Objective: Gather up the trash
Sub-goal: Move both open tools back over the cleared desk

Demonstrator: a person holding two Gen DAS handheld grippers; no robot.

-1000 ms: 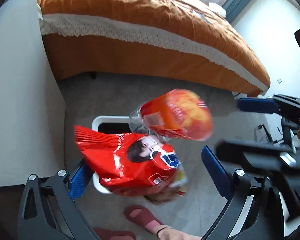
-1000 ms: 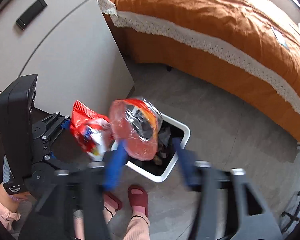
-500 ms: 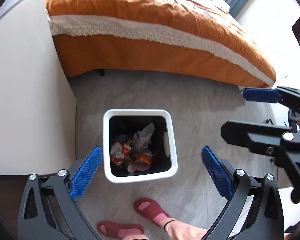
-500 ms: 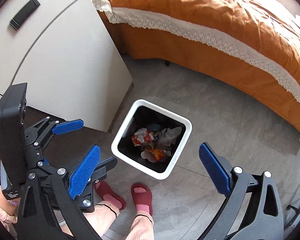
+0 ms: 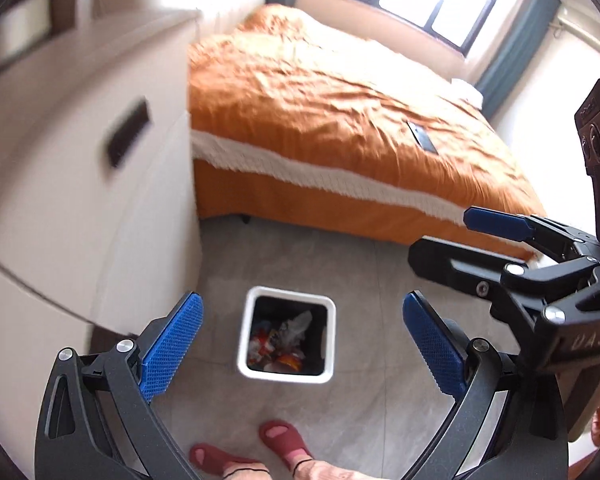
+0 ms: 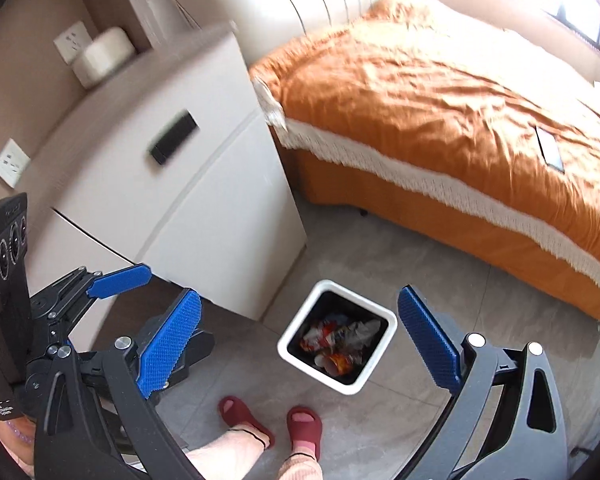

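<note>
A white square trash bin (image 5: 248,344) stands on the grey floor and holds red and orange snack wrappers (image 5: 276,344) and crumpled paper. It also shows in the right wrist view (image 6: 292,344) with the wrappers (image 6: 336,340) inside. My left gripper (image 5: 300,344) is open and empty, high above the bin. My right gripper (image 6: 304,340) is open and empty too, also above the bin. The right gripper shows at the right of the left wrist view (image 5: 512,248), and the left gripper at the left of the right wrist view (image 6: 100,304).
A white nightstand (image 6: 172,184) with a black handle stands left of the bin. An orange bed (image 6: 440,92) with a white lace trim fills the back, with a phone (image 6: 550,148) on it. The person's feet in red slippers (image 6: 272,420) are below the bin.
The red snack bags left both grippers and now lie in the bin. Both grippers have risen and tilted up, so the bin looks smaller and the bed and window show.
</note>
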